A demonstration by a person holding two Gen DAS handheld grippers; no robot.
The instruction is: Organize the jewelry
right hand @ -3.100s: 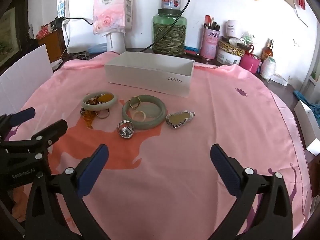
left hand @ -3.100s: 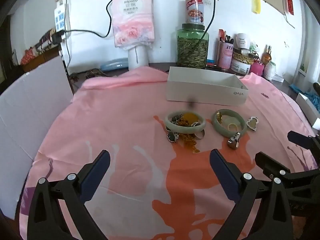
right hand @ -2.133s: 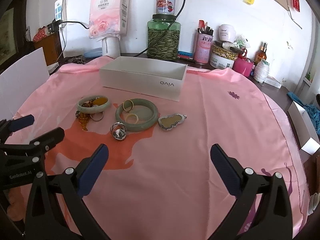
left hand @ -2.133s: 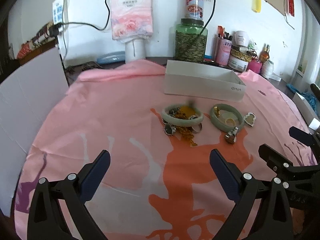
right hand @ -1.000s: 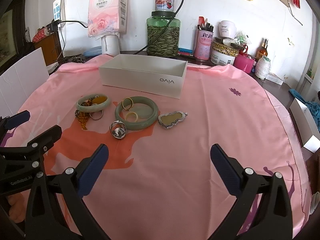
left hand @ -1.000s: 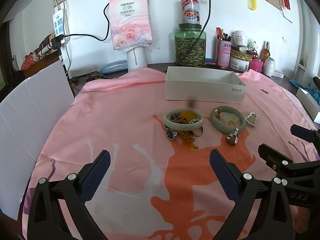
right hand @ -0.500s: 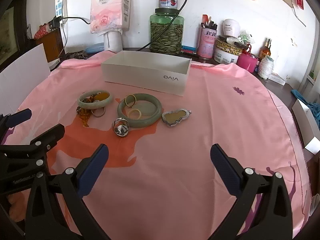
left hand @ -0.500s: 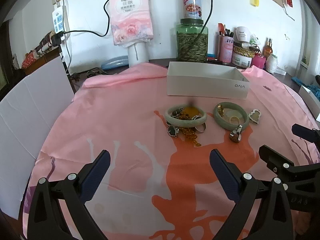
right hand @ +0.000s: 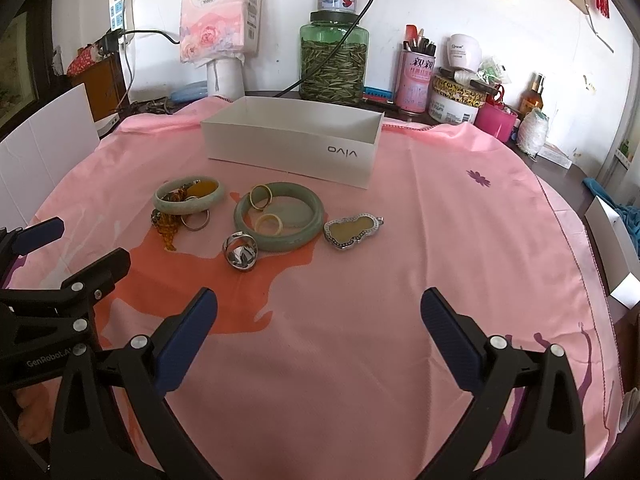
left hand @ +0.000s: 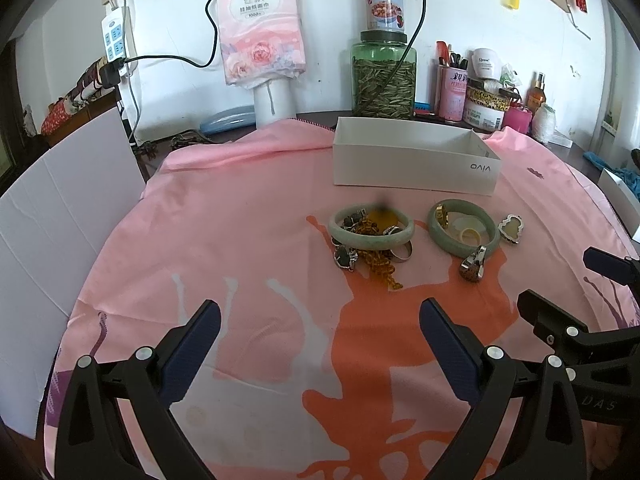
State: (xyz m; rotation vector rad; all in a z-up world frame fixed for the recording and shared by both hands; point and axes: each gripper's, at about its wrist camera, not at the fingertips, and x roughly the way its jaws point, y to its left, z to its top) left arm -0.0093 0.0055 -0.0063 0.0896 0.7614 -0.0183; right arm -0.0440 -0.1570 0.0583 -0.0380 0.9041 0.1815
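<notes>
While both grippers, left (left hand: pixel 320 340) and right (right hand: pixel 319 328), are hovering with jaws spread wide and empty, the jewelry is lying on the pink cloth (right hand: pixel 420 240) before a white card box (right hand: pixel 294 140): two smooth jade bangles (right hand: pixel 279 216), a gourd-shaped pendant (right hand: pixel 352 230), a chunky metal ring (right hand: pixel 240 256), and what is probably an amber bead chain (left hand: pixel 380 268).

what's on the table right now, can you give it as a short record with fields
surface: pink cloth
container: white box, open top, behind the jewelry
bangles: smaller green bangle lying over an amber chain and rings; larger green bangle with two small rings inside
loose pieces: silver ring in front of the larger bangle; gourd pendant to its right
left tongs: open, empty
right tongs: open, empty
in box: cannot tell
</notes>
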